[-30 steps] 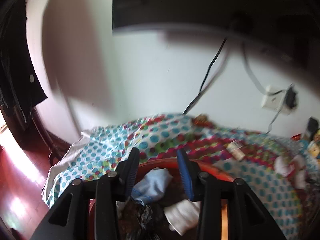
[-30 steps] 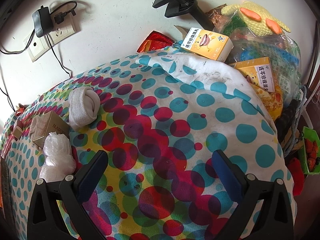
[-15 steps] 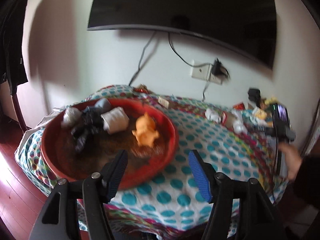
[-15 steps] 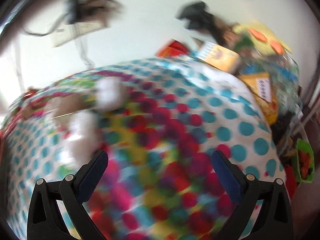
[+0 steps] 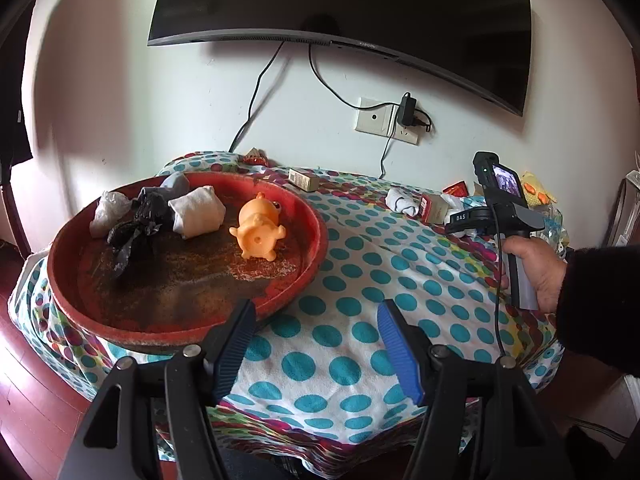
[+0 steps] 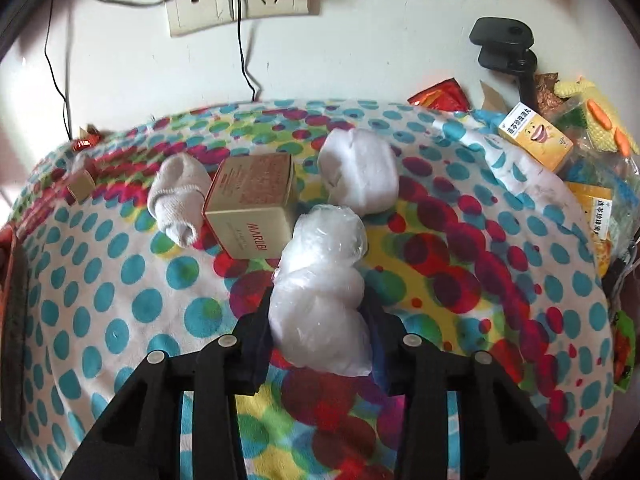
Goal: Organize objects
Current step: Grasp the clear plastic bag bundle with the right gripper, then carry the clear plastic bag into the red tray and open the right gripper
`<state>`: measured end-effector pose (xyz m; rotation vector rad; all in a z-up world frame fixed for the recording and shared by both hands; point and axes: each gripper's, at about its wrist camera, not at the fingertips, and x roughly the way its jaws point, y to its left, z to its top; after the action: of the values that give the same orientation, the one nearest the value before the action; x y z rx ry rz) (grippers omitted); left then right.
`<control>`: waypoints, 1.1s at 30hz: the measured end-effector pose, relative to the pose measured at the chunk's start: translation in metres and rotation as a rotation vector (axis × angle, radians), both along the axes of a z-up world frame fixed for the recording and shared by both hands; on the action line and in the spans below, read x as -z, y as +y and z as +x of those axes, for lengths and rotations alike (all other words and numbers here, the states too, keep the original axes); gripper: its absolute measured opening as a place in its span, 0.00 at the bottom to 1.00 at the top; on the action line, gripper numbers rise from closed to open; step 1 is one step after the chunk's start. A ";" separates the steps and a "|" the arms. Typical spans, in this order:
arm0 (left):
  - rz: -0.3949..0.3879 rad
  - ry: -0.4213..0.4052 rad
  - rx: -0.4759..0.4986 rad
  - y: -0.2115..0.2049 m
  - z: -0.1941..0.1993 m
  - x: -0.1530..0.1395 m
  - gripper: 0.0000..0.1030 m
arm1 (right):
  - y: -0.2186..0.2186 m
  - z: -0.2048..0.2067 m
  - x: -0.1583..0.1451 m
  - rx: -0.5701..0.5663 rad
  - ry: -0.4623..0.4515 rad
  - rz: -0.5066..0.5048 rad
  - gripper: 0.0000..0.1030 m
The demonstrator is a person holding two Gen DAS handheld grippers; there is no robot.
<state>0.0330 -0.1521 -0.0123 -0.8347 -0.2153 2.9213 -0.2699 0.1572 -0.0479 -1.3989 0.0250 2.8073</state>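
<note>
A red round tray (image 5: 312,248) sits at the table's left and holds an orange pig toy (image 5: 258,226), a rolled white sock (image 5: 196,214), a black bag (image 5: 134,228) and a clear bag bundle (image 5: 108,212). My left gripper (image 5: 316,350) is open and empty at the near table edge, right of the tray. My right gripper (image 6: 318,322) is shut on a white crumpled plastic bag (image 6: 324,284). Beyond it lie a cream box (image 6: 252,208), a grey-white rolled sock (image 6: 178,202) and a white sock ball (image 6: 360,176). The right gripper also shows in the left wrist view (image 5: 460,220).
The table wears a polka-dot cloth (image 5: 360,264). Yellow boxes (image 6: 534,136), snack packs and a knitted toy crowd the right edge. A small box (image 5: 304,178) lies near the wall. A TV (image 5: 360,4), wall socket (image 6: 236,8) and cables are behind.
My right gripper moved left and forward and closed on the white plastic bag. My left gripper pulled back from over the tray to the near table edge and opened wider.
</note>
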 end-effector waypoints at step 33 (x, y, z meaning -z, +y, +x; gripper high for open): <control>-0.031 -0.008 -0.031 0.005 0.032 -0.004 0.63 | -0.042 0.066 -0.090 -0.088 0.200 0.098 0.33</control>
<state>0.0645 -0.1467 -0.0087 -0.8549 -0.1854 2.9575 -0.2035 0.1155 0.0422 -1.1227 -0.1754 2.9631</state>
